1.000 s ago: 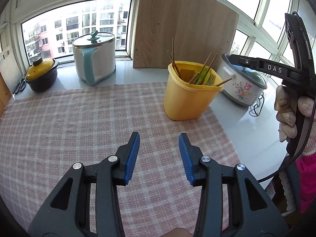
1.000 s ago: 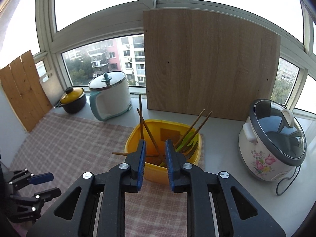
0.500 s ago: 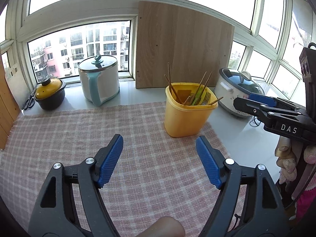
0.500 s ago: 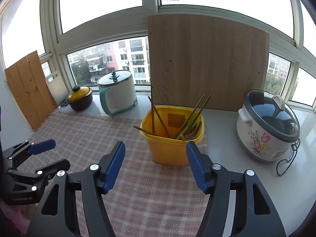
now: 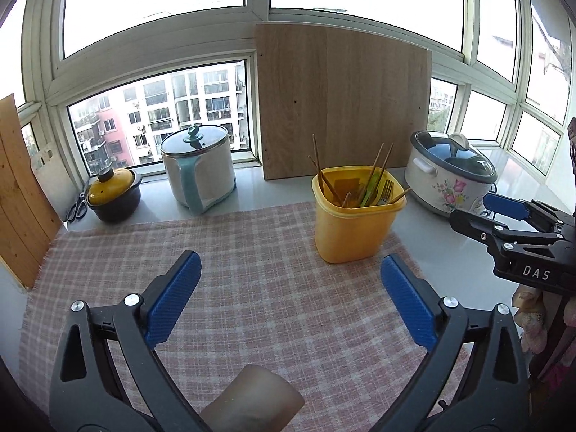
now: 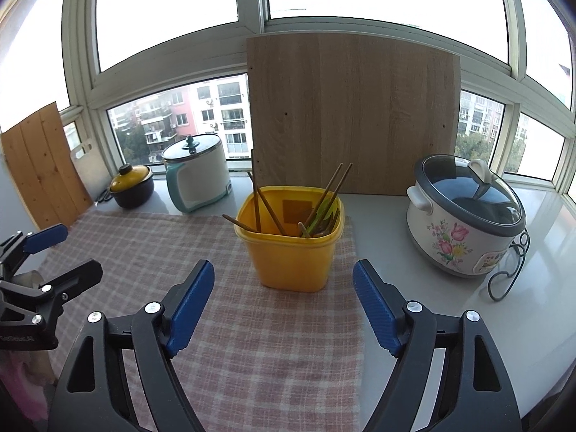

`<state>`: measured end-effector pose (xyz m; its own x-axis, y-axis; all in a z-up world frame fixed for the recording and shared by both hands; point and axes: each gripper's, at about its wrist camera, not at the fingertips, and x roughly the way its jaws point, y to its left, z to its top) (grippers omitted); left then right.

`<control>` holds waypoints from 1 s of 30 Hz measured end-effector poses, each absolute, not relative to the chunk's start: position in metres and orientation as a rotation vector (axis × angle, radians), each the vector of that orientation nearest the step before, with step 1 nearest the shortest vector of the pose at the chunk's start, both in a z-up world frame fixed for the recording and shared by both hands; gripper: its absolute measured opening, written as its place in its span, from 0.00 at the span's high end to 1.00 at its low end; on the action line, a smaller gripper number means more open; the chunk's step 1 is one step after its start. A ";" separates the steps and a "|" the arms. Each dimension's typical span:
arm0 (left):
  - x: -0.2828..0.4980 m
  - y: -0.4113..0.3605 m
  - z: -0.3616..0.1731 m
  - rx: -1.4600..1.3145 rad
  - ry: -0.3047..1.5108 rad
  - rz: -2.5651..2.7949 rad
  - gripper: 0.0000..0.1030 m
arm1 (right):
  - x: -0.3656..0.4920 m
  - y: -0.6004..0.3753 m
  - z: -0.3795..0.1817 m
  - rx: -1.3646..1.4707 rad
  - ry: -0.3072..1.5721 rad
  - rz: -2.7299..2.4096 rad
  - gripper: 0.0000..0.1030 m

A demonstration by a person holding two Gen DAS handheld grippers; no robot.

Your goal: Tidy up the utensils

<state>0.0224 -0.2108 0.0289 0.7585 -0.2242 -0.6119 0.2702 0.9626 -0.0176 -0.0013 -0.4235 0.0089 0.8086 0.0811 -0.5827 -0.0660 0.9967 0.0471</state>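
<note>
While both tools hang above the checked cloth (image 5: 252, 270):
Left gripper (image 5: 288, 298): jaws spread wide, holding nothing.
Right gripper (image 6: 282, 300): jaws spread wide, holding nothing.
Yellow tub (image 6: 291, 252): upright on the cloth's far edge.
Utensils (image 6: 320, 208): chopsticks and forks standing inside the tub.
</note>
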 end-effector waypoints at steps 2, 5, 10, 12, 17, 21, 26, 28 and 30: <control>0.022 -0.212 0.030 0.070 0.658 -0.266 0.01 | -0.003 -0.425 0.008 0.031 0.626 0.070 0.22; 0.023 -0.213 0.030 0.072 0.658 -0.265 0.01 | -0.004 -0.427 0.007 0.036 0.629 0.059 0.22; 0.023 -0.213 0.030 0.072 0.657 -0.265 0.00 | -0.005 -0.429 0.006 0.044 0.627 0.053 0.22; 0.023 -0.213 0.030 0.072 0.658 -0.266 0.00 | -0.004 -0.429 0.005 0.045 0.628 0.054 0.22; 0.025 -0.214 0.031 0.073 0.659 -0.264 0.00 | -0.001 -0.429 0.005 0.050 0.631 0.054 0.22; 0.026 -0.214 0.030 0.072 0.660 -0.264 0.00 | 0.000 -0.429 0.004 0.049 0.632 0.055 0.22; 0.027 -0.213 0.030 0.073 0.659 -0.264 0.00 | 0.003 -0.428 0.003 0.052 0.633 0.056 0.22; 0.027 -0.214 0.030 0.072 0.661 -0.265 0.00 | 0.003 -0.427 0.003 0.054 0.634 0.055 0.22; 0.027 -0.214 0.030 0.072 0.660 -0.265 0.00 | 0.004 -0.427 0.002 0.056 0.636 0.053 0.22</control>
